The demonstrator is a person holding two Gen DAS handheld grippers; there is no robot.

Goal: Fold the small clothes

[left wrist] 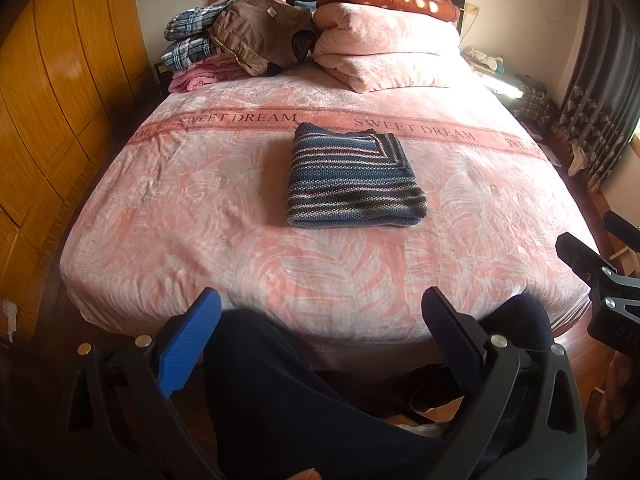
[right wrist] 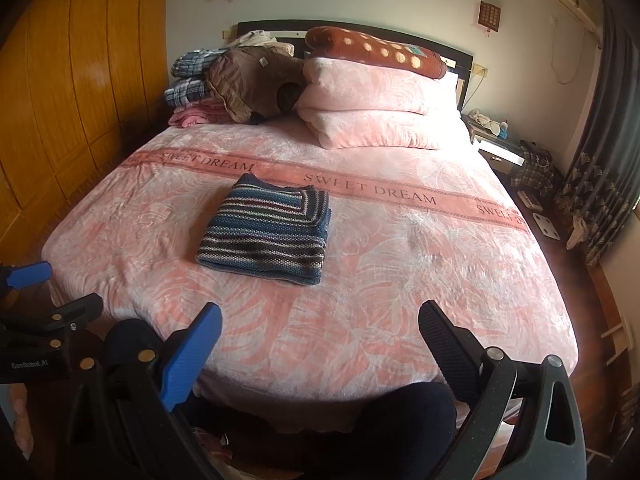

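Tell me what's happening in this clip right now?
A person holds a gripper in each hand at the foot of a bed. A striped sweater lies folded in a neat rectangle mid-bed. The left gripper and right gripper are both open, empty and back from the sweater, over the person's dark-clad legs. Other clothes are piled by the headboard, beside a folded quilt.
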